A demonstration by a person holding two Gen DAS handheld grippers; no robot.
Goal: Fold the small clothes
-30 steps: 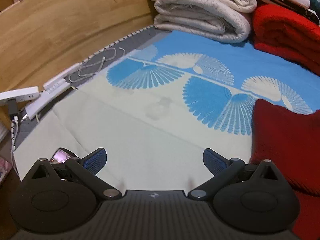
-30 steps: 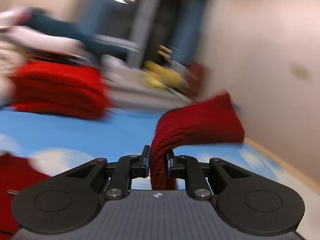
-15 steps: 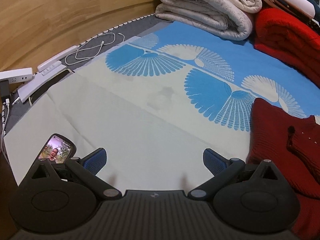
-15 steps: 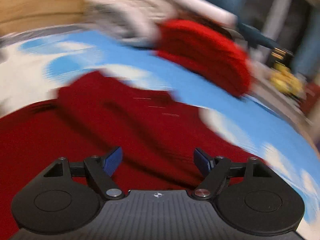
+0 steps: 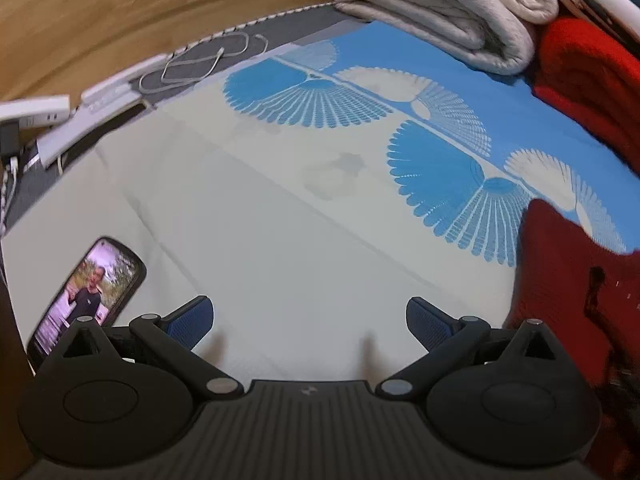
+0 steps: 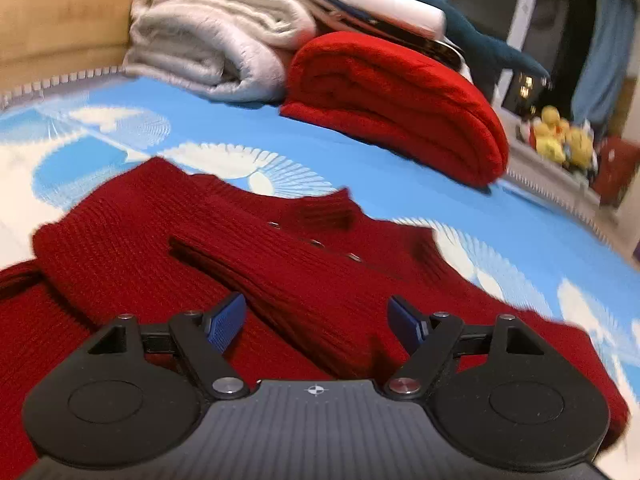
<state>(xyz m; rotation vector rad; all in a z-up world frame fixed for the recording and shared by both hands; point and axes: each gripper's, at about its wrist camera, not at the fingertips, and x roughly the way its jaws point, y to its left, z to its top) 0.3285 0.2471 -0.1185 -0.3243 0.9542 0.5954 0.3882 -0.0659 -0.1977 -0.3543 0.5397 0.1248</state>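
A dark red knit sweater (image 6: 288, 264) with small buttons lies flat on the blue and white bed sheet (image 6: 208, 128), one sleeve folded across its front. My right gripper (image 6: 316, 320) hovers low over the sweater, open, with knit fabric below the gap but not pinched. In the left wrist view the same sweater (image 5: 568, 280) shows at the right edge. My left gripper (image 5: 308, 322) stands open over the pale part of the sheet (image 5: 280, 240), holding nothing.
A lit phone (image 5: 86, 292) lies left of my left gripper. Power strips and a coiled cable (image 5: 192, 68) sit along the wooden headboard. A folded white blanket (image 6: 212, 40) and a folded red knit (image 6: 400, 100) are stacked at the back.
My right gripper let go of the red sleeve it was shut on, opened, and swung down over the sweater. The left gripper drifted slightly, bringing the phone into fuller view.
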